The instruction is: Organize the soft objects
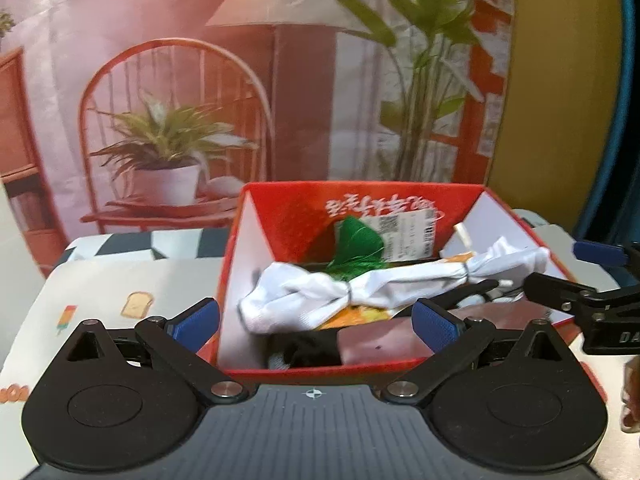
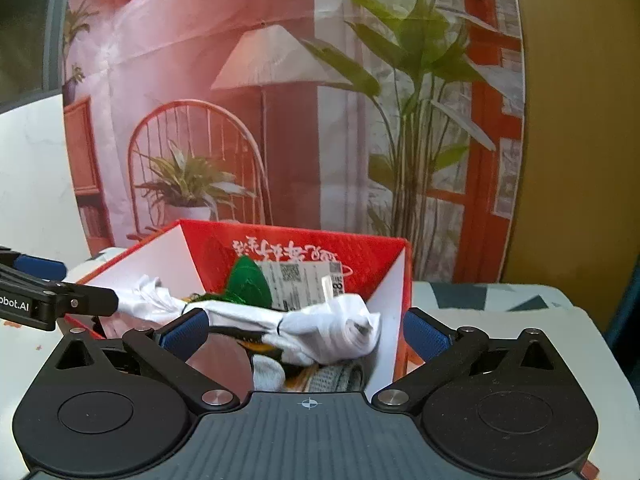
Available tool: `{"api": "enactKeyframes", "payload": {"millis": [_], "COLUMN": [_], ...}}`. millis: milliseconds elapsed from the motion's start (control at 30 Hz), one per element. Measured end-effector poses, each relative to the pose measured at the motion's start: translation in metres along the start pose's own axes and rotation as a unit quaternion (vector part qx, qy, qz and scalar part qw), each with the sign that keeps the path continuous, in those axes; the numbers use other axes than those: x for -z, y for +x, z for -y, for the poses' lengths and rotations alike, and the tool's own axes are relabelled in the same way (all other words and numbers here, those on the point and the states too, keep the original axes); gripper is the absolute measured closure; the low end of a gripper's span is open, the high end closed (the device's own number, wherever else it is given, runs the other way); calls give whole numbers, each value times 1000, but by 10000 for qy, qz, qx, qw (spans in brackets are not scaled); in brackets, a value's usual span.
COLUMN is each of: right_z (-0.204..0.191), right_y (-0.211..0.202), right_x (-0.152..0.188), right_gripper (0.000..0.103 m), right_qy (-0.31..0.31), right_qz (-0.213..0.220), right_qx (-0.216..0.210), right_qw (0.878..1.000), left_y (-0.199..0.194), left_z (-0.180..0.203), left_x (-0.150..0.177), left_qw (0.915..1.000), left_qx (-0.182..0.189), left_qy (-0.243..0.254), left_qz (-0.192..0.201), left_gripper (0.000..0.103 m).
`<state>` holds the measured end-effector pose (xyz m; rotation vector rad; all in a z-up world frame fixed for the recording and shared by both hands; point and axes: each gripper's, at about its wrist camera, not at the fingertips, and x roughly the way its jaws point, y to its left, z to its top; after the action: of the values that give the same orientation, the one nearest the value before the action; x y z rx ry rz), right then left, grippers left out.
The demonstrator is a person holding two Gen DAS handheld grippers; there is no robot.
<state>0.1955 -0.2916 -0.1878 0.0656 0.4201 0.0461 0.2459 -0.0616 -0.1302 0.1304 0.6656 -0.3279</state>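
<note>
A red box (image 1: 304, 370) with white inner walls holds several soft things. A long white cloth roll (image 1: 380, 280), tied with two bands, lies across the top of the pile. Under it are a green felt piece (image 1: 358, 248), an orange-patterned item, a black one and a pink one (image 1: 376, 344). My left gripper (image 1: 316, 324) stands open at the box's front edge, its blue pads clear of the roll. My right gripper (image 2: 306, 332) is open too, at the other end of the roll (image 2: 300, 324) in the box (image 2: 360, 256). Each gripper appears at the edge of the other's view (image 1: 580, 272) (image 2: 60, 284).
The box stands on a table covered with a pale cloth printed with toast and ice lollies (image 1: 120, 292), beside a black-and-white patterned patch (image 1: 120, 244). A printed backdrop with a lamp, chair and plants (image 1: 280, 80) rises right behind the table. A paper label sticks to the box's back wall (image 1: 408, 236).
</note>
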Motion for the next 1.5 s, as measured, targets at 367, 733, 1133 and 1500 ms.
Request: {"api": "enactKeyframes", "payload": {"millis": [367, 733, 1133, 1500], "right_z": [-3, -6, -14, -29], "right_y": [-3, -11, -37, -82], "right_x": [4, 0, -18, -42], "right_gripper": [0, 0, 0, 0], "right_qy": [139, 230, 306, 258], "right_qz": [-249, -387, -358, -144], "right_qx": [237, 337, 332, 263], "right_qw": [9993, 9984, 9983, 9992], "left_y": [-12, -23, -55, -113], "left_z": [3, -6, -11, -3], "left_x": [6, 6, -2, -14], "left_qw": [9969, 9973, 9973, 9966], "left_qx": [-728, -715, -717, -720], "left_qy": [283, 141, -154, -77], "left_qz": [69, -13, 31, 399], "left_gripper": [0, 0, 0, 0]}}
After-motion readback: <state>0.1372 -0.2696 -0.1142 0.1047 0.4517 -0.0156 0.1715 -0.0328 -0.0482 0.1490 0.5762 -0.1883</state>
